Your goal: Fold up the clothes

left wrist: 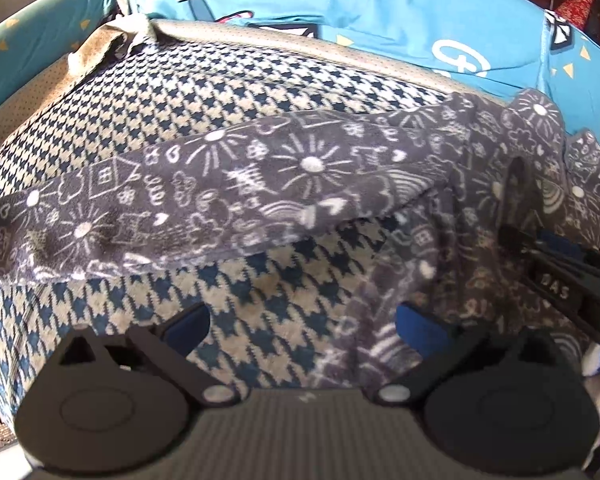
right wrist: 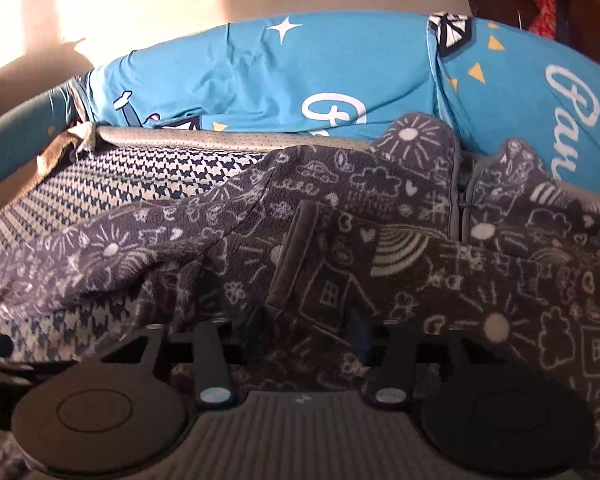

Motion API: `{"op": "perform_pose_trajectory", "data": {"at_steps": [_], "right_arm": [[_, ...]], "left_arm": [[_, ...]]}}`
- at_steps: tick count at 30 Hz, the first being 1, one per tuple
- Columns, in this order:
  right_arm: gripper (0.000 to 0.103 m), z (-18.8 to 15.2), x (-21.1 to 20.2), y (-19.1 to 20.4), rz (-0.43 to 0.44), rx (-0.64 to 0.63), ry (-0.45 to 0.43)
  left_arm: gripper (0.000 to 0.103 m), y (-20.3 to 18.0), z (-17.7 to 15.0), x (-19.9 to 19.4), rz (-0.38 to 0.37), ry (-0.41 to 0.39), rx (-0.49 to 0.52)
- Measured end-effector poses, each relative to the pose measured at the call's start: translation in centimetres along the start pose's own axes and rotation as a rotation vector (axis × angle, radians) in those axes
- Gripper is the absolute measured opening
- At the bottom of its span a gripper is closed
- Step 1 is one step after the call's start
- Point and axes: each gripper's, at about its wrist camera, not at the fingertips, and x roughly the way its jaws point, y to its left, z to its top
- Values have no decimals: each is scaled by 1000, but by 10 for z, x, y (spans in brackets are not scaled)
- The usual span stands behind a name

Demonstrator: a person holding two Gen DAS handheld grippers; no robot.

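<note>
Surface: houndstooth cushion (left wrist: 260, 292), blue pillows (right wrist: 284, 80) behind.
Garment: grey doodle-print fleece (left wrist: 284, 172) draped across.
Left gripper (left wrist: 300, 320): released, jaws apart.
Right gripper (right wrist: 308, 320): grasping fleece.

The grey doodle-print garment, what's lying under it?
The grey garment lies on a houndstooth cloth, which shows around its left sleeve and hem. Whatever sits beneath the garment's body is covered.

Houndstooth-covered surface (left wrist: 148, 100) under a grey doodle-print fleece garment (left wrist: 260, 176), blue printed bedding (left wrist: 380, 8) behind.
</note>
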Motion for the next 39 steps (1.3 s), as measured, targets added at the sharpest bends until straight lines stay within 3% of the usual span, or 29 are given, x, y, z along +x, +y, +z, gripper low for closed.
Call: {"op": "perform_pose_trajectory", "data": {"at_steps": [3,7,16,19,21,23,32,39], "right_arm": [[18,2,-3,1,-9,-5,-11],[10,8,-12,3,2,8,-45],[9,10,-22,23,143,-1,-81],[13,4,-15,30,141,-22,-24],[29,2,-10,27,126,-6,6],[39,5,-13,21,135,33,7],[43,14,-49,-3,93,151,-51],[44,6,-64,-11,81,229,-32]], "left_arm": [[103,9,0,1,18,1,-11],[103,22,3,3,44,5,-33],[103,43,2,8,85,22,-82],[103,50,2,8,121,15,-92],[103,57,2,7,144,13,-110],[103,65,2,7,166,13,-137],[103,101,2,4,302,13,-243],[103,129,0,-5,319,-4,-338]]}}
